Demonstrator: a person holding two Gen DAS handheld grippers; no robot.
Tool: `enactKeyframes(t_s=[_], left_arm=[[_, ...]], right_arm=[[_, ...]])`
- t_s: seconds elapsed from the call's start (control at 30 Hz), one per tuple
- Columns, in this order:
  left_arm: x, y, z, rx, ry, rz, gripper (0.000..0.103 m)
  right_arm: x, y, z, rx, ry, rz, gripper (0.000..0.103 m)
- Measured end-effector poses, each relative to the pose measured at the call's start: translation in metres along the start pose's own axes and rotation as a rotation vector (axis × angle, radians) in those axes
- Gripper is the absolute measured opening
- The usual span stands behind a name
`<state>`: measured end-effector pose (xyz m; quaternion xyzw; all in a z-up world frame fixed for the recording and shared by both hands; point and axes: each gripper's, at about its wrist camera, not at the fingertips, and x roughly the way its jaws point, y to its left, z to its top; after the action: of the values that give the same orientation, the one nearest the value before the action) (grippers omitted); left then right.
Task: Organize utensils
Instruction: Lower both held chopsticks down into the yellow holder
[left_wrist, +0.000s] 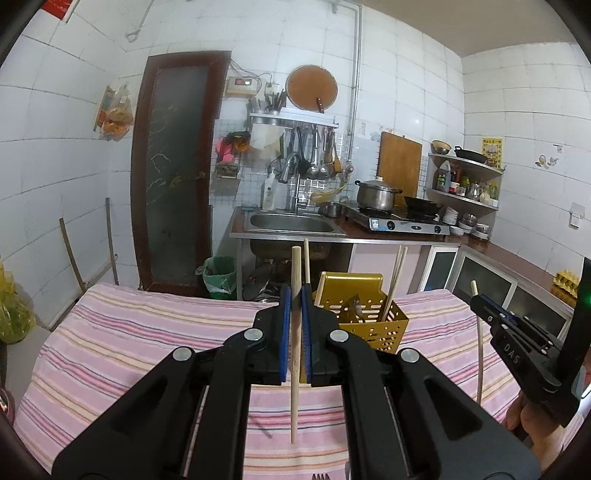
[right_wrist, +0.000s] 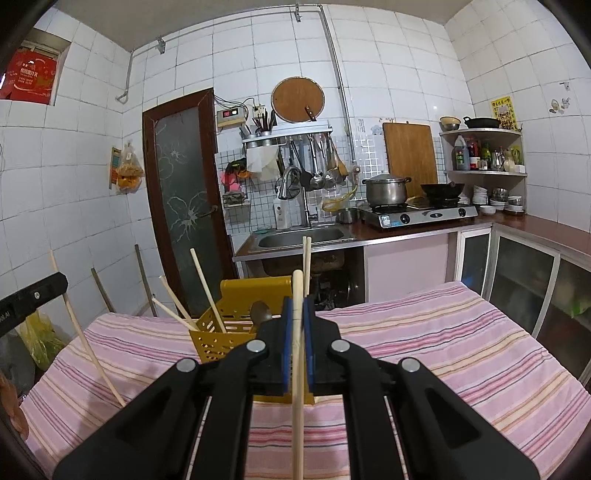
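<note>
**Both grippers loaded, holder ahead**

Left gripper (left_wrist: 295, 310): fingers clamped on one chopstick (left_wrist: 295, 332), long axis near upright. Right gripper (right_wrist: 297, 325): fingers clamped on one chopstick (right_wrist: 297, 369), likewise upright. The yellow holder (left_wrist: 373, 325) stands on the striped table (left_wrist: 129, 343), just beyond and right of the left fingers, beyond and left of the right fingers. Count: two chopsticks held; in the holder several more and one spoon (right_wrist: 260, 312). Neither hand is judged clearly nearer.
</note>
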<state>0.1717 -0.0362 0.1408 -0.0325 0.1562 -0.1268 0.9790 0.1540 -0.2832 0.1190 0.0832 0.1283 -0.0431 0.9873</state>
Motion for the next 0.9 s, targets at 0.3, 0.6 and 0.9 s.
enactKeyframes(t_s=[0.3, 0.6, 0.9], left_arm=[[0.016, -0.011, 0.008, 0.006, 0.002, -0.021, 0.004], [0.031, -0.023, 0.026, 0.009, 0.001, -0.053, 0.004], [0.047, -0.043, 0.093, 0.034, -0.11, -0.072, 0.004]], right_arm=[[0.012, -0.007, 0.006, 0.017, 0.008, 0.01, 0.006], [0.019, -0.005, 0.02, -0.006, -0.027, 0.01, 0.006], [0.029, 0.011, 0.1, -0.034, -0.24, 0.007, 0.006]])
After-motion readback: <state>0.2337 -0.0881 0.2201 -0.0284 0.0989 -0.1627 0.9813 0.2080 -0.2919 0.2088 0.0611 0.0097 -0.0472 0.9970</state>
